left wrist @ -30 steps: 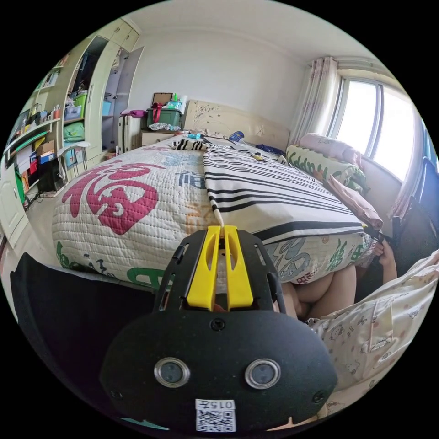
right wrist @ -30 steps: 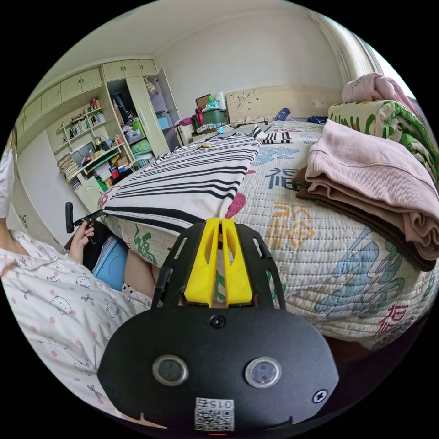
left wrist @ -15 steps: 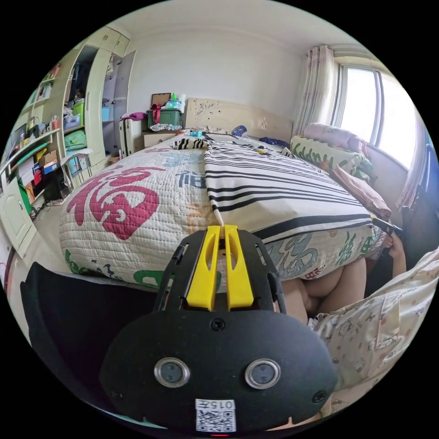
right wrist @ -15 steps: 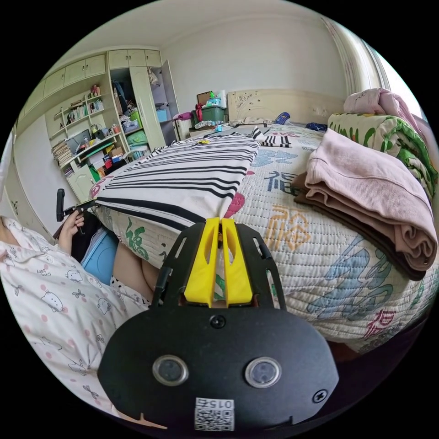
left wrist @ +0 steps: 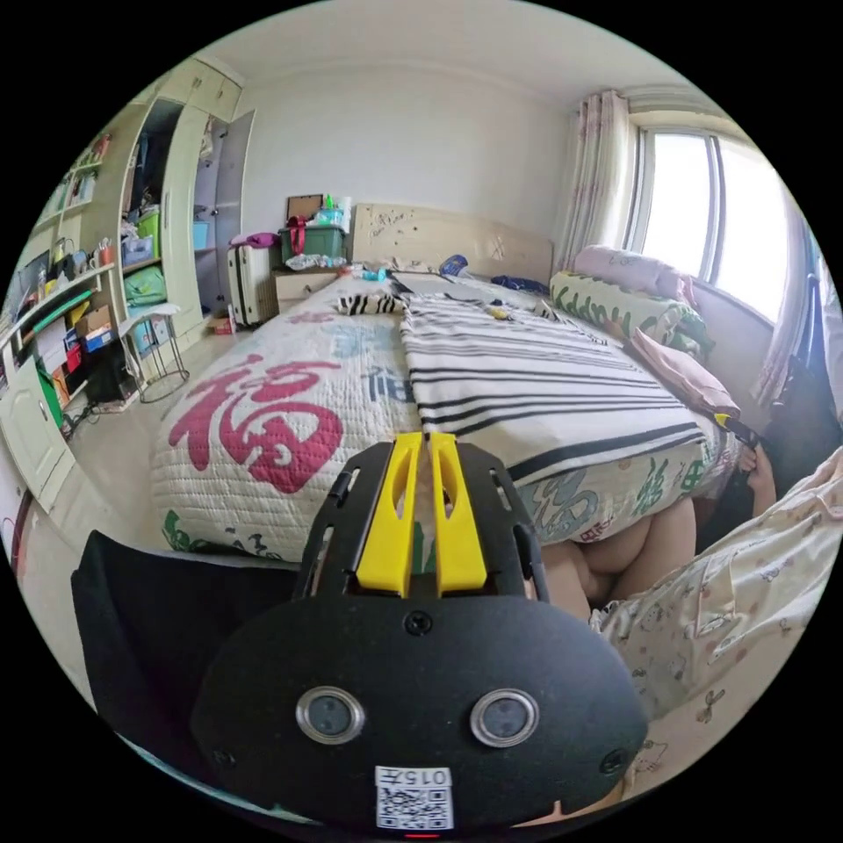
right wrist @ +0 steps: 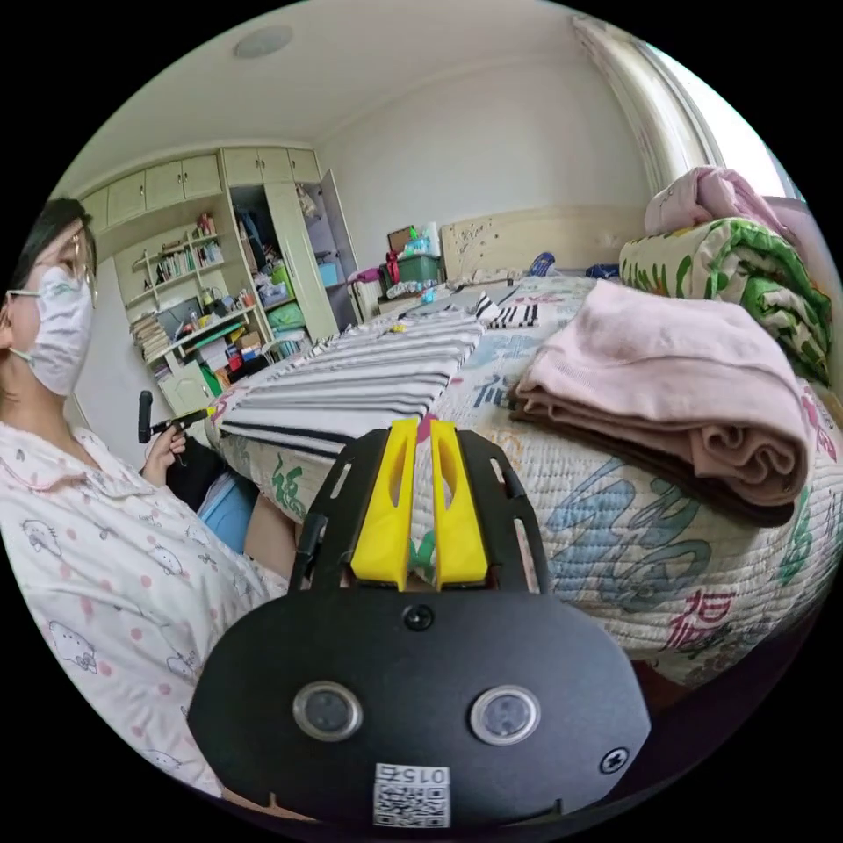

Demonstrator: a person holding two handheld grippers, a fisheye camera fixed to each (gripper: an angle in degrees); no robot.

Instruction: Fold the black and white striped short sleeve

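place: home bedroom | shown by: bed (left wrist: 263, 413), wardrobe (right wrist: 290, 255), bookshelves (right wrist: 184, 290)

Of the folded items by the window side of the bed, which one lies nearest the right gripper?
The pink folded garment, lying on a brown one, is nearest the right gripper. The green-patterned quilt roll sits behind it.

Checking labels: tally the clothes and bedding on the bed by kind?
Striped shirt, spread flat: 1
Folded garments, pink over brown: 2
Rolled green-print quilt: 1
Pink bundle on the quilt: 1
Total: 5
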